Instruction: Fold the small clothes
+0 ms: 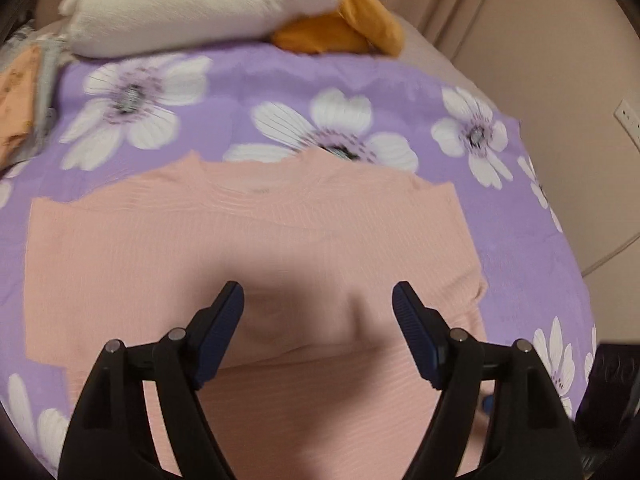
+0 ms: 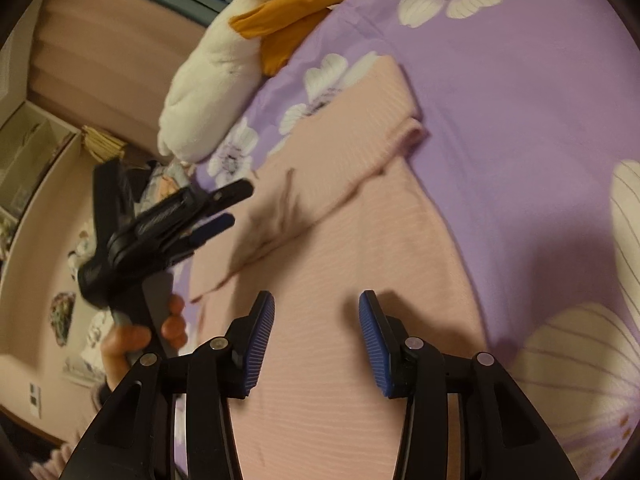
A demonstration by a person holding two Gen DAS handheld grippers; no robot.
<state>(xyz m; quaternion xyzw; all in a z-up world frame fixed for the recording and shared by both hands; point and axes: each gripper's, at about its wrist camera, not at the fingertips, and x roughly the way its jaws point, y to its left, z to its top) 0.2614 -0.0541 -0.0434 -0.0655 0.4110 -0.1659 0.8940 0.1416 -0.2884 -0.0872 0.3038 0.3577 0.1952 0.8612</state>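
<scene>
Your left gripper [image 1: 318, 300] has its jaws wide apart, nothing between the pads, hovering over a raised fold in the pink top [image 1: 256, 240]. Your right gripper [image 2: 316, 312] is partly open, also empty, just above the same top's near panel; I can't tell if the fingertips touch the fabric. The top lies flat on the purple floral bedspread [image 1: 240, 80], one side folded over. White plush toy [image 1: 180, 4] sits at the far edge.
</scene>
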